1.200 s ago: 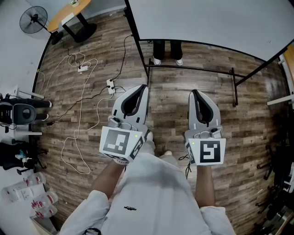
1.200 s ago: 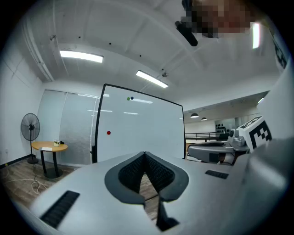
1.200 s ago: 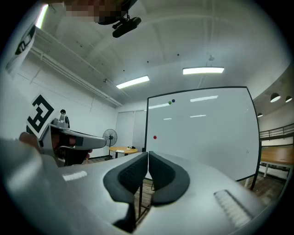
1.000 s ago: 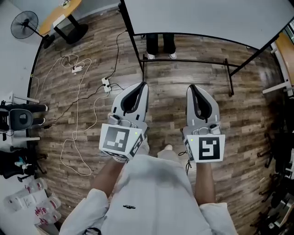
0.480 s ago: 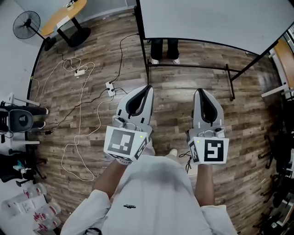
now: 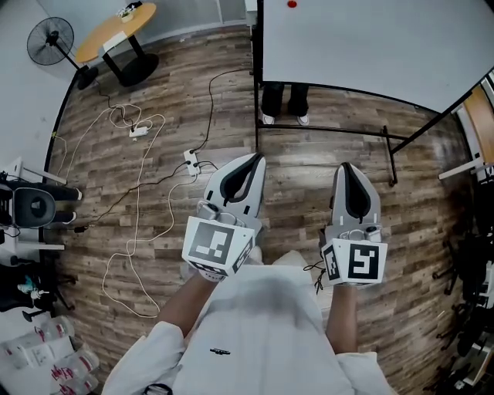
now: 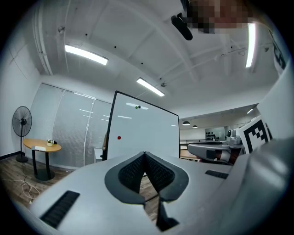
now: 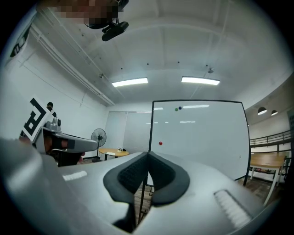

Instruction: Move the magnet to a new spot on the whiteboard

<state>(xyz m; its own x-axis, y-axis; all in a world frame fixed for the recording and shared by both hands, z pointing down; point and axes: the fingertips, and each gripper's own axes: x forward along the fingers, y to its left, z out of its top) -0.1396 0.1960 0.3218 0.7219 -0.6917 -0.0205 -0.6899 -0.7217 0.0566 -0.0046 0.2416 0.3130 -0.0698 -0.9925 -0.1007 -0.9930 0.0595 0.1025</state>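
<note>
Noted nearest: left gripper (image 6: 255, 157) and right gripper (image 6: 345, 167), jaws together, gripping nothing, well short of the whiteboard (image 6: 370, 46) and pointed at it, probably lining up an approach. Beyond: red magnet (image 8: 160, 143) stuck near the whiteboard's left edge, untouched.

Office or lab indicated: whiteboard (image 6: 370, 46) far right, round table (image 6: 116, 23) and fan (image 6: 50, 38) far left, strip lights (image 8: 130, 82) overhead, cables (image 6: 147, 173) on plank floor (image 6: 309, 170).
</note>
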